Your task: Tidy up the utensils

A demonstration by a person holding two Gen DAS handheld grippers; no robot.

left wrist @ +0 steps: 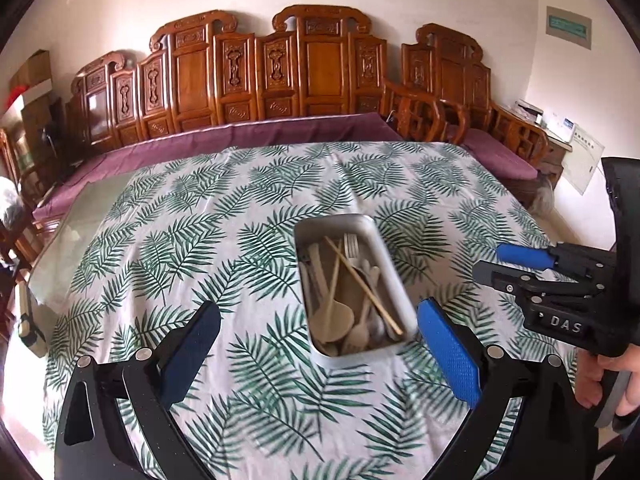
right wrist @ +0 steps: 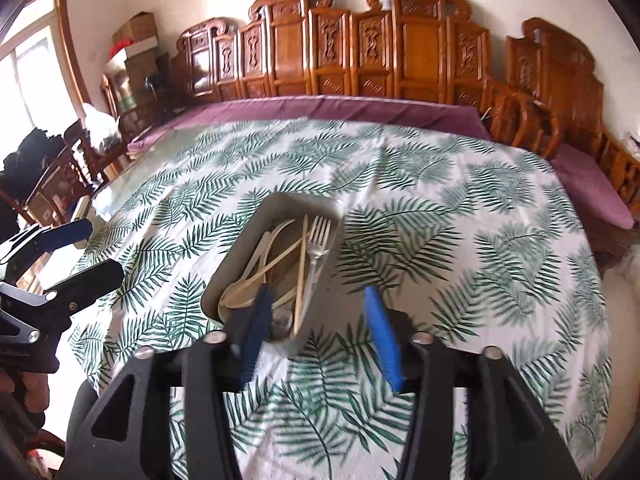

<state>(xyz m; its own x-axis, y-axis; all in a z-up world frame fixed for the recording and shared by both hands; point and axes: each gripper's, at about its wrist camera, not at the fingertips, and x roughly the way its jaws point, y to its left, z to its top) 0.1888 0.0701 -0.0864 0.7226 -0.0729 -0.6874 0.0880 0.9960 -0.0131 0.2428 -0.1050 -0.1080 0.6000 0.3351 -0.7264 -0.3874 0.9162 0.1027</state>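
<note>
Leaf-print tablecloth (left wrist: 192, 240) bears the utensil tray (left wrist: 390, 264) just ahead of both spread, empty fingers (left wrist: 450, 354).

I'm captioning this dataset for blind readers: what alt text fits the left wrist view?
A metal tray holding wooden spoons, chopsticks and a fork sits on a leaf-print tablecloth, framed by the open, empty left claw. The right claw hovers open at the right edge, carved wooden benches behind.

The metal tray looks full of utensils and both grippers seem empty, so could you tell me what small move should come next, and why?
Probably draw both grippers back. The metal tray already holds the fork, chopsticks and spoons; no utensil lies loose on the tablecloth. The left gripper and right gripper are open, nothing between their pads.
</note>
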